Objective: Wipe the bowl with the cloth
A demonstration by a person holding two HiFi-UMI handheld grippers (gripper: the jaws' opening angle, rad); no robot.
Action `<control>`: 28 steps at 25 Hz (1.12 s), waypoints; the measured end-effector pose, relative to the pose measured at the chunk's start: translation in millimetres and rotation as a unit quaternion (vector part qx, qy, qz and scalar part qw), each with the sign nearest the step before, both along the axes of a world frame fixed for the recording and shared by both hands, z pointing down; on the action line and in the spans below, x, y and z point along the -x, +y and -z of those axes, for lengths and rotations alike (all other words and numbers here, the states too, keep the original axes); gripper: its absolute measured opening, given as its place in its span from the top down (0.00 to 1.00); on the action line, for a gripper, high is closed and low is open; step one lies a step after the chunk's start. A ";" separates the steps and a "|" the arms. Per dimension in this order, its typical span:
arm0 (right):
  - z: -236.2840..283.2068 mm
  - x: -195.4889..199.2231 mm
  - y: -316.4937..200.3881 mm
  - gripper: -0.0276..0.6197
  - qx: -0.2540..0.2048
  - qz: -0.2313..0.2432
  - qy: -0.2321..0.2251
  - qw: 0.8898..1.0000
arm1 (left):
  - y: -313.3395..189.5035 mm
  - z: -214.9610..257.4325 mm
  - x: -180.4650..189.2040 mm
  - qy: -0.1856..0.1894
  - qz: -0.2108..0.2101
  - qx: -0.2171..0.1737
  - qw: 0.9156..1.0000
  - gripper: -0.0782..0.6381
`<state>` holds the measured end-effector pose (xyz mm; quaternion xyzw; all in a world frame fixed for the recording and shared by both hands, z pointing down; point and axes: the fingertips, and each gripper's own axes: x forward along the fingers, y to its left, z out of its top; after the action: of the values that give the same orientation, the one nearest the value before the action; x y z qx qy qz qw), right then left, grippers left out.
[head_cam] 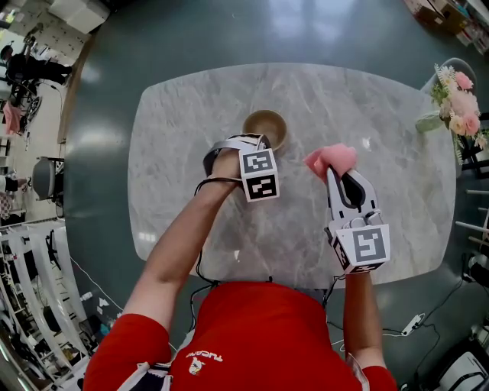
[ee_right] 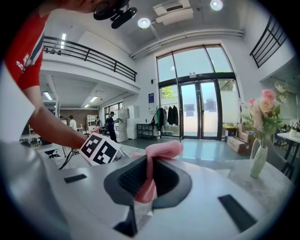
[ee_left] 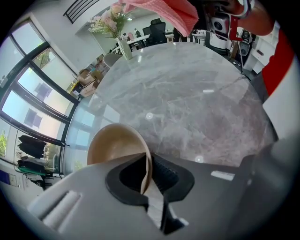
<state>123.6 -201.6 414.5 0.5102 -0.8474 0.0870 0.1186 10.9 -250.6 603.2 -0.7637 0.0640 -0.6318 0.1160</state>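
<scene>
A tan bowl point(head_cam: 264, 127) stands near the middle of the marble table point(head_cam: 382, 114). My left gripper point(head_cam: 262, 142) points steeply down at it and is shut on the bowl's near rim point(ee_left: 146, 164), the thin wall pinched between the pads. To the right my right gripper point(head_cam: 331, 169) is held above the table, shut on a bunched pink cloth point(head_cam: 331, 159). In the right gripper view the pink cloth point(ee_right: 157, 157) sticks up out of the closed jaws. The cloth point(ee_left: 166, 11) also shows at the top of the left gripper view, apart from the bowl point(ee_left: 112, 140).
A vase of pink and white flowers point(head_cam: 457, 107) stands at the table's far right edge. The rest of the marble top is bare. Chairs, racks and cables sit on the floor around the table.
</scene>
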 end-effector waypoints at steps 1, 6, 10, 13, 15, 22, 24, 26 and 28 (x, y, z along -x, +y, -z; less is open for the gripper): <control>0.4 0.2 -0.1 0.93 0.000 -0.001 0.000 1.000 | 1.0 0.2 0.3 0.002 0.000 0.003 1.000 0.87; -0.4 2.6 0.3 0.93 0.000 -0.001 -0.001 1.000 | 1.5 1.4 1.2 0.010 0.002 0.002 1.000 0.87; 0.1 3.4 1.1 0.93 0.000 0.000 -0.001 1.000 | 2.9 5.0 0.3 0.019 0.003 0.000 1.000 0.82; 1.4 4.6 2.1 0.93 0.000 0.000 0.000 1.000 | 4.3 8.7 3.0 0.025 0.004 -0.006 1.000 0.77; 1.9 3.5 3.0 0.93 -0.001 0.001 0.001 1.000 | 4.0 13.0 3.1 0.034 0.009 -0.014 0.999 0.74; 2.0 4.0 7.6 0.93 -0.004 0.003 0.001 1.000 | 2.4 49.9 -0.3 0.113 0.048 -0.062 0.991 0.70; 4.9 5.3 9.4 0.93 -0.006 0.004 -0.001 1.000 | 4.0 67.9 -1.7 0.150 0.066 -0.074 0.984 0.70; 8.9 6.2 10.7 0.93 -0.010 0.007 -0.004 1.000 | 5.5 87.6 -4.9 0.191 0.082 -0.090 0.974 0.70; 13.3 7.2 12.8 0.93 -0.015 0.011 -0.007 1.000 | 8.7 108.2 -9.5 0.238 0.101 -0.100 0.961 0.70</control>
<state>116.4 -188.8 401.2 0.5021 -0.8548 0.0769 0.1063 20.3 -241.9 495.1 -0.8660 0.2292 -0.4310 0.1087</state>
